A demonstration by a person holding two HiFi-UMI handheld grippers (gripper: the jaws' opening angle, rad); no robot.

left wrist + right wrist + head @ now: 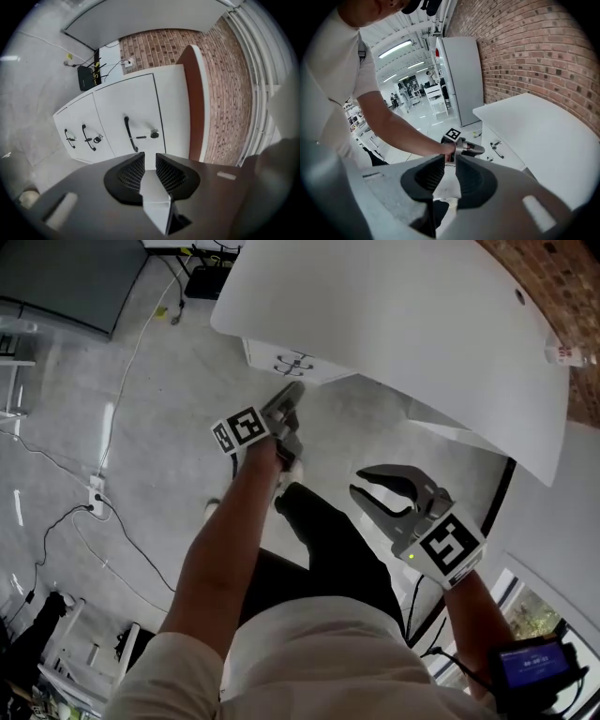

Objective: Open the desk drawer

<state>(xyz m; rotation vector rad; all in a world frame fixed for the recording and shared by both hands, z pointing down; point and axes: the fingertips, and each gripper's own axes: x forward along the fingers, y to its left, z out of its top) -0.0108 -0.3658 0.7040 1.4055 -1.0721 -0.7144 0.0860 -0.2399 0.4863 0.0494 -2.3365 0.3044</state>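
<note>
Facing the left claw (150,157), the white, black-handled desk drawer (136,105) sits shut.

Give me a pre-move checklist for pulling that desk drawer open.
1. All drawers shut: ok, fronts flush.
2. The left gripper open and empty: ok.
3. The left gripper on a handle: not ok, short of it.
4. The lock released: cannot tell.
5. The right gripper clear of the drawers: ok, held back, empty.

right hand-held gripper (450,161) | jaws slightly apart, empty | white desk (534,122) ahead
</note>
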